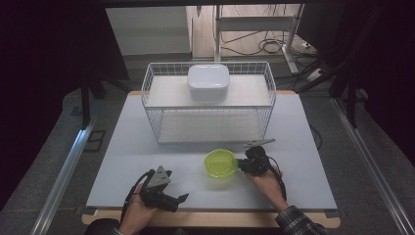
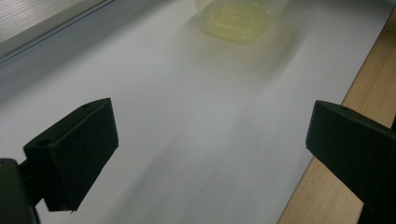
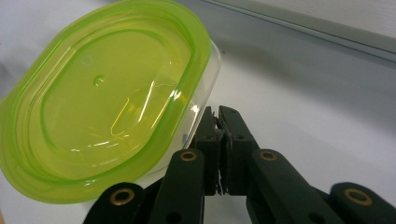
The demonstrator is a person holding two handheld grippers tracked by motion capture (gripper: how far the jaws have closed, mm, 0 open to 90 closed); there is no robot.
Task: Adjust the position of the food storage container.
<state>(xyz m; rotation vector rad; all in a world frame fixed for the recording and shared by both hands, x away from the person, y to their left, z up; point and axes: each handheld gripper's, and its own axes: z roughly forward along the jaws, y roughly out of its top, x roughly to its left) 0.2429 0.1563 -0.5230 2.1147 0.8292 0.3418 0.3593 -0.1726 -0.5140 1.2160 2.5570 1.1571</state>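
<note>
Green-lidded container (image 1: 219, 164) sits near the wire basket (image 1: 209, 103); our right claw (image 3: 218, 114), pressed together, nudges its side — we push low and slowly.

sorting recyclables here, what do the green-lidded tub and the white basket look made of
Green-lidded tub: likely plastic, with a glossy see-through green lid catching highlights and a clear base. Basket: probably white-coated metal wire, judging by its thin rigid open grid.

Glossy translucent green plastic lid (image 3: 107, 98) on a clear plastic container (image 3: 198, 116); white wire basket (image 1: 209, 105); matt pale bench (image 1: 147, 152) with a wood edge.
</note>
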